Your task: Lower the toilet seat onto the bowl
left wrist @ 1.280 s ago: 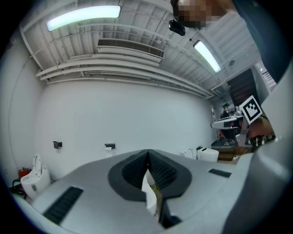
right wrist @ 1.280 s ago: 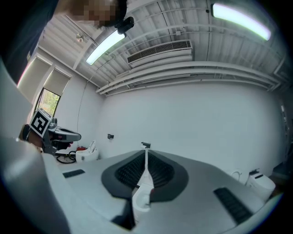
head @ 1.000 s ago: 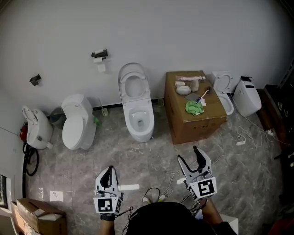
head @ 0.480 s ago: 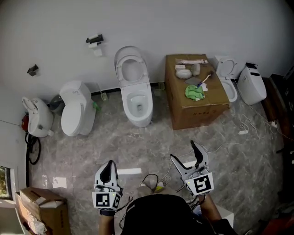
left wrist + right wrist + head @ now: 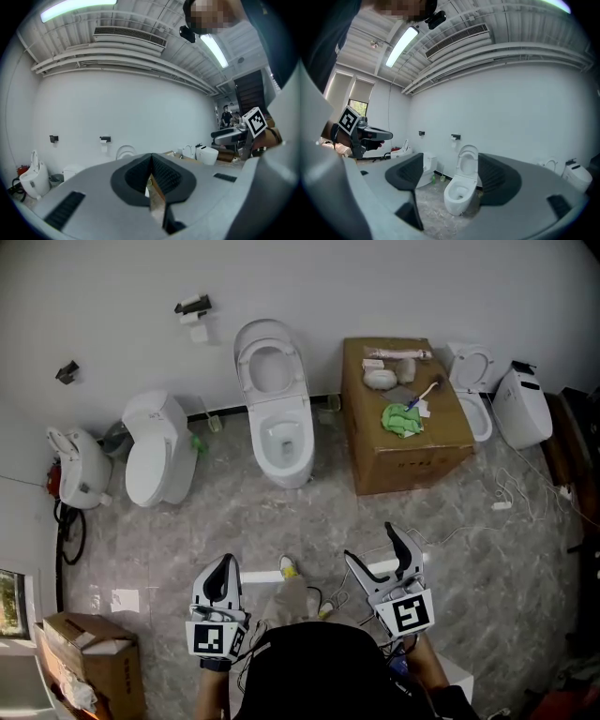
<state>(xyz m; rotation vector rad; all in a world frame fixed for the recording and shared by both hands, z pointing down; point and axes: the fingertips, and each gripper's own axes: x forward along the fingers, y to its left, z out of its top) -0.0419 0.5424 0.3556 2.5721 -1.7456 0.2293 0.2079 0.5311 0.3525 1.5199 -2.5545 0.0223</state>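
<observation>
White ceramic toilet [image 5: 281,451] w/ raised oval seat [image 5: 270,367] at floor's back edge, vs wall; closed-lid white toilet [image 5: 155,451] to its L, brown cardboard box [image 5: 412,457] just R w/ green cloth [image 5: 401,418] on top, another white toilet [image 5: 476,413] R of box.

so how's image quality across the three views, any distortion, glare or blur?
Head view: sharp, evenly lit, faint sheen on floor. Left gripper view: heavy fisheye, black corners, ceiling lamp blown out. Right gripper view: same fisheye, toilet sharp at centre.
</observation>
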